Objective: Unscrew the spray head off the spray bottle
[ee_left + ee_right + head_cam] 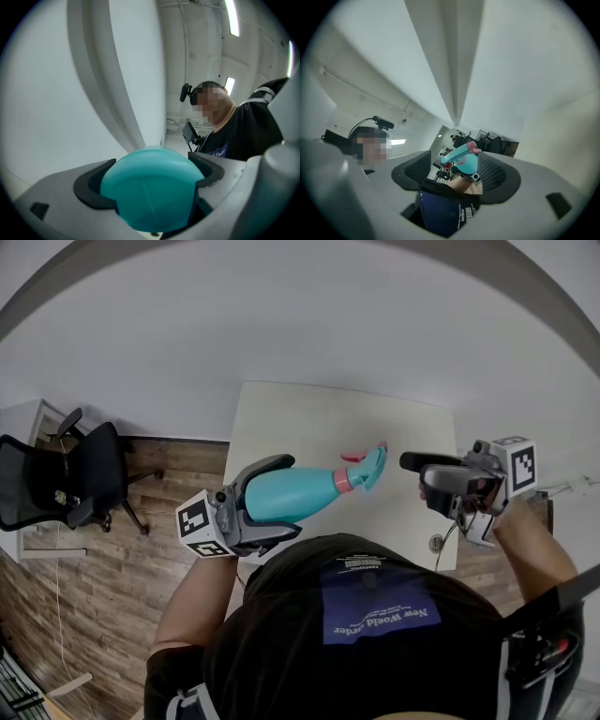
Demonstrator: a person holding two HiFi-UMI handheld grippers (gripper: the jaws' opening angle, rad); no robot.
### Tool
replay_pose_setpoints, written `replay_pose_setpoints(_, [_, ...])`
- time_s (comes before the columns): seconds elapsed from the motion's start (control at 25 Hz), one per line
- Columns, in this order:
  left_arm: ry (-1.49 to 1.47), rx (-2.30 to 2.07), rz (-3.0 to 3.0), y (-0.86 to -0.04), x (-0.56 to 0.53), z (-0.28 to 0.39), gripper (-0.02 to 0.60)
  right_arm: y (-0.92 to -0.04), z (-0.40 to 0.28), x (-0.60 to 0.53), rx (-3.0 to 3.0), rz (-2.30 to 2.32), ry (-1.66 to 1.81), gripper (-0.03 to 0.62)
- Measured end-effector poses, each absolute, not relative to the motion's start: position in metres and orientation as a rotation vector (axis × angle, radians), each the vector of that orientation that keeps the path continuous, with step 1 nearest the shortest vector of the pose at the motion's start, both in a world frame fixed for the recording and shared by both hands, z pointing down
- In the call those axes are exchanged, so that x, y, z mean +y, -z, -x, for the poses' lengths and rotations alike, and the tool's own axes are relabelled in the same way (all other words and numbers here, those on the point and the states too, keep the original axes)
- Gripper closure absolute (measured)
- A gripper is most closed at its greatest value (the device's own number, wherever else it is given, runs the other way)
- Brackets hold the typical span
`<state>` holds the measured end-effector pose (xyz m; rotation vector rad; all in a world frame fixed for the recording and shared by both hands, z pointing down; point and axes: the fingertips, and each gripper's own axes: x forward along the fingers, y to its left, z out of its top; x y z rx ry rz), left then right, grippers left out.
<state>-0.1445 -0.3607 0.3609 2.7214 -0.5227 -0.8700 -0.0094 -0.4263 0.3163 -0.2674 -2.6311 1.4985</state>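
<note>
A teal spray bottle [286, 493] lies tilted in the air over the white table [281, 418], its teal spray head [373, 465] with a pink collar and trigger pointing right. My left gripper [272, 498] is shut on the bottle's body; in the left gripper view the rounded teal base [152, 187] fills the space between both dark pads. My right gripper [412, 465] stands open a short way right of the spray head, with nothing between its jaws. In the right gripper view the bottle [464, 157] shows far off between the pads.
A black office chair [66, 479] stands on the wooden floor at the left. A white shelf unit [23, 427] sits beside it. The table's front edge is close to my body.
</note>
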Motion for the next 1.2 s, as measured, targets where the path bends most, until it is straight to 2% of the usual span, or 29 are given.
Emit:
replay_pose_setpoints(0.36, [0.700,-0.580,-2.866,-0.365,-0.357,0.135,0.091,-0.340,0.035,-0.405,-2.456,0.344,-1.678,0.309])
replay_pose_setpoints(0.92, [0.265,-0.689,-3.172,-0.373,-0.343,0.098,0.091,-0.363,0.057,-0.373,-2.278,0.428,-1.755,0.312])
replay_pose_setpoints(1.08, [0.149,-0.705,-3.233,-0.379,-0.348,0.093,0.091,-0.378,0.056,-0.381,-2.282,0.358,-1.694,0.436])
replay_pose_setpoints(1.2, [0.104,-0.712,-3.237,-0.381,-0.348,0.094,0.091,-0.383,0.054,-0.385,-2.313,0.311,-1.618,0.454])
